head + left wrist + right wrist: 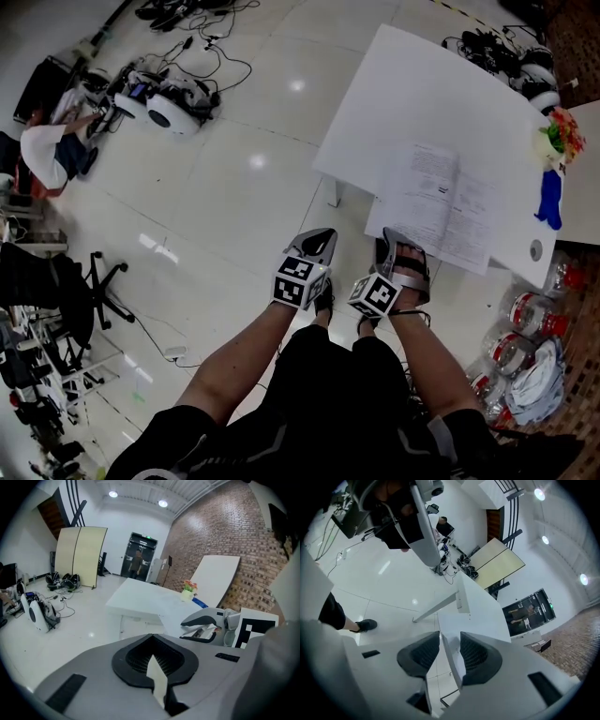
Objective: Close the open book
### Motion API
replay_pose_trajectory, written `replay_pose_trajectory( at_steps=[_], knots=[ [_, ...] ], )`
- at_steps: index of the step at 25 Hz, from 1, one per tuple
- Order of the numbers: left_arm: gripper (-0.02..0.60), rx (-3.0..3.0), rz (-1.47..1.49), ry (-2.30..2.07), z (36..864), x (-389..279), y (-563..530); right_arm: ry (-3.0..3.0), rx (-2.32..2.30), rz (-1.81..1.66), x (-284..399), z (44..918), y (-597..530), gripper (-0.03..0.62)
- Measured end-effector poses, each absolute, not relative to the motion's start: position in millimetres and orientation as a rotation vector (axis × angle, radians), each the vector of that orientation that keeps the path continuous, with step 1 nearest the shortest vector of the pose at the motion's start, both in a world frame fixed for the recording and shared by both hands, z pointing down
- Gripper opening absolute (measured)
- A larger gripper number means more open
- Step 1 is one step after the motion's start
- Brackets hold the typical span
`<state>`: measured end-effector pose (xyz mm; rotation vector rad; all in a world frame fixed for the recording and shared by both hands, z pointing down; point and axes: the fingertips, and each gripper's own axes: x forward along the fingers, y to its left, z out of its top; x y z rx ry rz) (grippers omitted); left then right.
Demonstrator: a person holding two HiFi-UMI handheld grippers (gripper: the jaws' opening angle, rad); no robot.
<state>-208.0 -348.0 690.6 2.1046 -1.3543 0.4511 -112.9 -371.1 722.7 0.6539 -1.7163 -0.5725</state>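
So the shiny white floor (234,187) is taking up most of the head view, and the white bench (412,84) is sitting in the upper right of the frame. The open book (441,202) is lying flat at the bench's near edge, both halves spread wide and facing up, so it isn't closed at all yet. The right tool (401,246) is reaching in at the book's lower left corner. In the right gripper view its jaws are standing narrowly apart with a thin white edge between them, which I'm reading as the book's left side. That edge is resting against one pad, while floor is showing through on the other side, so I'd say it isn't properly pinched yet. The left tool (321,239) is hanging over the floor just left of the bench, well off the book. Its pads are pressing together, with only a pale sliver at the seam that I can't identify. My guess is everything's still left: grip that edge, then swing it over onto the right half.
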Motion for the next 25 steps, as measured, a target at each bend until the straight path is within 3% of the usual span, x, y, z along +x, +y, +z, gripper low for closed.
replay_pose_trajectory(
  at_steps=[4, 7, 9, 17, 25],
  knots=[
    [-0.005, 2.115, 0.438, -1.335, 688, -205, -344, -1.729, 0.673, -0.563, -108, 723, -371, 0.116],
    [-0.005, 2.128, 0.429, -1.323, 682, -204, -341, -1.766, 0.705, -0.556, -111, 714, -368, 0.042],
    [-0.005, 2.14, 0.443, -1.315, 679, -205, -340, -1.806, 0.764, -0.539, -115, 700, -368, 0.026],
    [-0.005, 2.206, 0.426, -1.278, 653, -184, -348, -1.973, 1.092, -0.359, -81, 619, -368, 0.014],
    [-0.005, 2.352, 0.413, -1.144, 616, -107, -362, -2.008, 1.394, -0.141, 8, 578, -366, 0.014]
  ],
)
